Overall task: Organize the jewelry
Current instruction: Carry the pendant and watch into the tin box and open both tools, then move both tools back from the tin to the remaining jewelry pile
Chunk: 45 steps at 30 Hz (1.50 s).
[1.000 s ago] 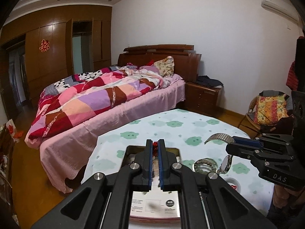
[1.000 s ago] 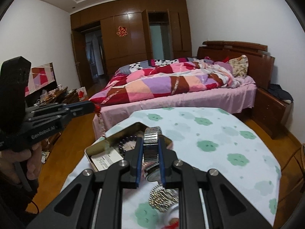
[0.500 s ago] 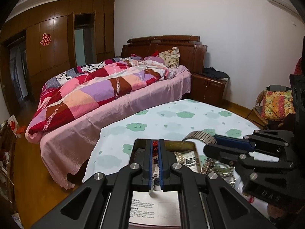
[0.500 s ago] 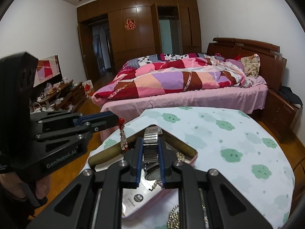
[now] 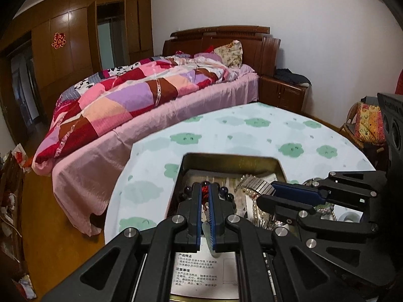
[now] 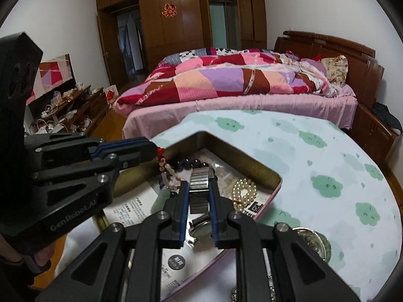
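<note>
An open metal tin sits on the table with a cloud-pattern cloth. My left gripper is shut on a red-corded bead pendant that hangs over the tin. My right gripper is shut on the metal band of a silver watch, held over the tin with its face below. Dark purple beads and a pearl bracelet lie inside the tin on printed paper.
A glass ring-shaped item lies on the table right of the tin. A bed with a patchwork quilt stands beyond the table. A nightstand and a chair with a cushion are at the right.
Both grippers have come lower and further over the tin, carrying the pendant and the watch. The tin now fills more of both views.
</note>
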### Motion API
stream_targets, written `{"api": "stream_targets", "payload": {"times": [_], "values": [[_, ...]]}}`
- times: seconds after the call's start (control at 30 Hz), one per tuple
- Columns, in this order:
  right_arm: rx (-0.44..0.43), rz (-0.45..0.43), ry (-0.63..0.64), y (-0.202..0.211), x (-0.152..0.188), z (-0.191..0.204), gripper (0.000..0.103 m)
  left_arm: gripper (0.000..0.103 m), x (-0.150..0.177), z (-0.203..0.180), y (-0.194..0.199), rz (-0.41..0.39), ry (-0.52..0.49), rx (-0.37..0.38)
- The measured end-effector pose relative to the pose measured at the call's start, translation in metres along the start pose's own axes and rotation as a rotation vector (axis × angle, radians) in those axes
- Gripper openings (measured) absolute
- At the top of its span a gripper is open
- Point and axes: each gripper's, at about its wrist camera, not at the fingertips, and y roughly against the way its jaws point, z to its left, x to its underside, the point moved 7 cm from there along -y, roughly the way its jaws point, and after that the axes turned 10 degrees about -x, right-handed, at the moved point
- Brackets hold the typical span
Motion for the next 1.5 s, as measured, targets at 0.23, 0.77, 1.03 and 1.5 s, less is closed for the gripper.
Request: {"api": "stream_targets", "payload": {"times": [0.23,0.77,1.03,1.5], "values": [[0.028,0.022,-0.006,-0.005,0.003,-0.007,0.018,0.004,0.005,-0.003,-0.011,0.023,-0.013,-0.011],[0.047,0.059,-0.021,-0.014,0.012,-0.015,0.027,0.054,0.012,0.003,-0.016,0.038,-0.014,-0.075],[0.069,0.042,-0.03,-0.009,0.012,-0.018,0.052,0.057,0.013,0.012,-0.014,0.032,0.009,-0.1],[0.072,0.03,-0.034,-0.003,0.012,-0.019,0.064,0.065,0.016,0.02,-0.004,0.033,0.069,-0.132]]}}
